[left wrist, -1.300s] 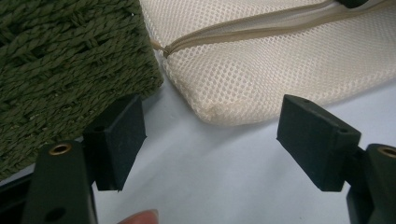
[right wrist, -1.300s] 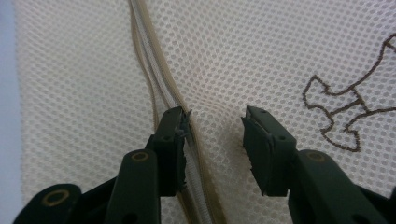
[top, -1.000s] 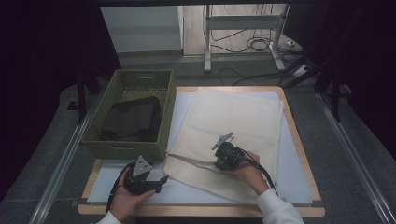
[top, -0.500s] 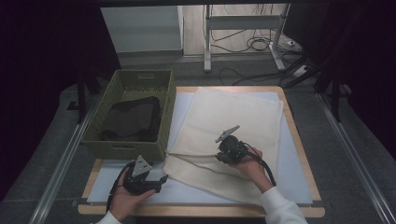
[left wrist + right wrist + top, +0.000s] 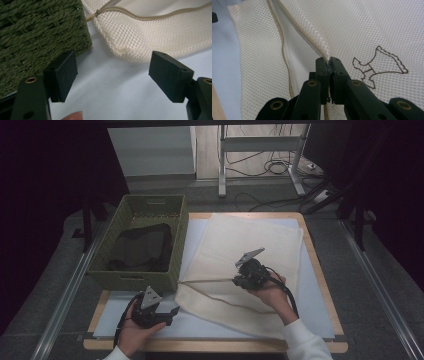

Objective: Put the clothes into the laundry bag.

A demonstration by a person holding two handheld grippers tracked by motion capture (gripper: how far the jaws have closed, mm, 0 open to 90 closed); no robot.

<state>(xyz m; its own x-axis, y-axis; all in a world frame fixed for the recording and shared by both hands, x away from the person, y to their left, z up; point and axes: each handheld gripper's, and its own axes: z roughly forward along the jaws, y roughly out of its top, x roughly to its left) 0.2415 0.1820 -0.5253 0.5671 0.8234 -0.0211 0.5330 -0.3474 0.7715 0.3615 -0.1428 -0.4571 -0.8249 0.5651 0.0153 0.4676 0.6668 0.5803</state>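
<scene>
Mesh laundry bag at frame centre now has its top layer pinched by the right hand-held gripper, whose jaws have just been closing on it and lifting it, likely to open it; the left hand-held gripper waits spread at lower left.

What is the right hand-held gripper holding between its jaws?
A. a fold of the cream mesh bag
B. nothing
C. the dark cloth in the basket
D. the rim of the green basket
A: the right hand-held gripper has its jaws shut on a raised fold of the cream mesh bag.

Black grippers (brass rivets), white sleeve.
</scene>
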